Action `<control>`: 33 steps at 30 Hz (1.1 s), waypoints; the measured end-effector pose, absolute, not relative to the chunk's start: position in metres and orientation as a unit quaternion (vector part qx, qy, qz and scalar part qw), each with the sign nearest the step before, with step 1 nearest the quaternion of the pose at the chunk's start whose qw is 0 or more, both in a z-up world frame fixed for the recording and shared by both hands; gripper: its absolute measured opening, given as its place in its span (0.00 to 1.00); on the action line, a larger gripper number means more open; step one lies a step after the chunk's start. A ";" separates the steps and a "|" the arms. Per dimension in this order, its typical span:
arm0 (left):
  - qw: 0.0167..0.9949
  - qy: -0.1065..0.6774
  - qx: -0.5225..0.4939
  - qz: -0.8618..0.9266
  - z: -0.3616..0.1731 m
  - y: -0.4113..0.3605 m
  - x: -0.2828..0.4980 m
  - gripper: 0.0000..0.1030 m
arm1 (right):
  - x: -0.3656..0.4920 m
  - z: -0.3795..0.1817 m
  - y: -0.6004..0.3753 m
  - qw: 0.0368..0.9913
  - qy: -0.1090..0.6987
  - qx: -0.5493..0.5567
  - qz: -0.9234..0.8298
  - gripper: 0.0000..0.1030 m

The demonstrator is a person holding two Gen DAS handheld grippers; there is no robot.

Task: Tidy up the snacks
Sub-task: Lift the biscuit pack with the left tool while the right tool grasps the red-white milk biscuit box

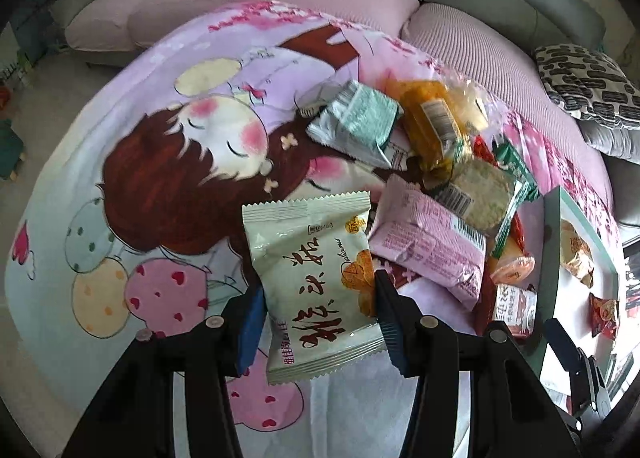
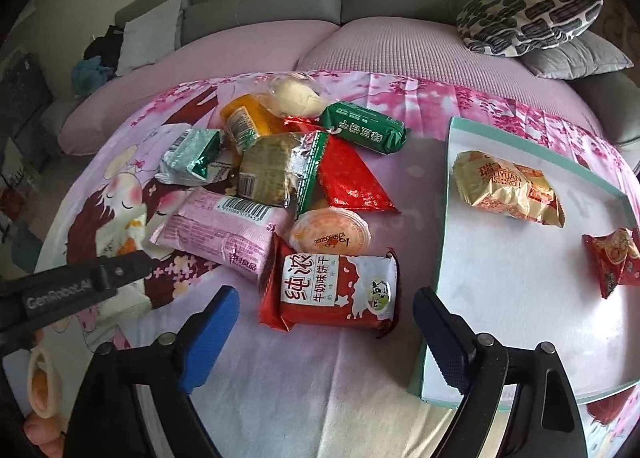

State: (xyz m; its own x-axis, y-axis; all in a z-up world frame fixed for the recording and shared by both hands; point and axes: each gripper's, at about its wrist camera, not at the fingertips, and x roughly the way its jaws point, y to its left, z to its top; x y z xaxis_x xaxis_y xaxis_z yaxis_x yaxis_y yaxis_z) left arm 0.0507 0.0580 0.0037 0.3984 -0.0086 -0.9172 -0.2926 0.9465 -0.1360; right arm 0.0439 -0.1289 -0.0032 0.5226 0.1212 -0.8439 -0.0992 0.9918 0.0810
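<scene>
Fingers of our left gripper (image 1: 318, 316) clamp a pale-green foil snack packet (image 1: 316, 290); right gripper (image 2: 326, 342) gapes, straddling the red-and-white biscuit pack (image 2: 334, 290). Next: transfer into the teal-rimmed box (image 2: 442, 234).

Both wrist views look steeply down, sharing the snack pile (image 1: 440, 177).

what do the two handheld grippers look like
Both are black plastic. The left gripper and right gripper each have two angular fingers with ribbed blue pads and round silver pivot screws. The left one's side carries white GenRobot.AI lettering.
</scene>
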 end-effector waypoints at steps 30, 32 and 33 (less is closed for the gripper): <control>0.824 0.559 -0.089 0.011 -0.002 0.015 0.102 0.52 | 0.061 -0.019 -0.117 0.863 0.502 -0.032 0.046 0.79; 0.823 0.561 -0.090 0.011 -0.002 0.015 0.102 0.52 | 0.060 -0.020 -0.115 0.863 0.502 -0.043 0.042 0.78; 0.823 0.561 -0.091 0.011 -0.002 0.015 0.102 0.52 | 0.060 -0.021 -0.114 0.863 0.501 -0.047 0.040 0.77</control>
State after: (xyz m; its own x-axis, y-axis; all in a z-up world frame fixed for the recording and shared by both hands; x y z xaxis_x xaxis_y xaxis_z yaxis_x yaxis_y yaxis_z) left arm 0.1020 0.0154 -0.0019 0.3698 -0.0844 -0.9253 -0.1193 0.9833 -0.1373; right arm 0.0596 -0.1142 -0.0209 0.4947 0.0226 -0.8688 -0.1169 0.9923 -0.0407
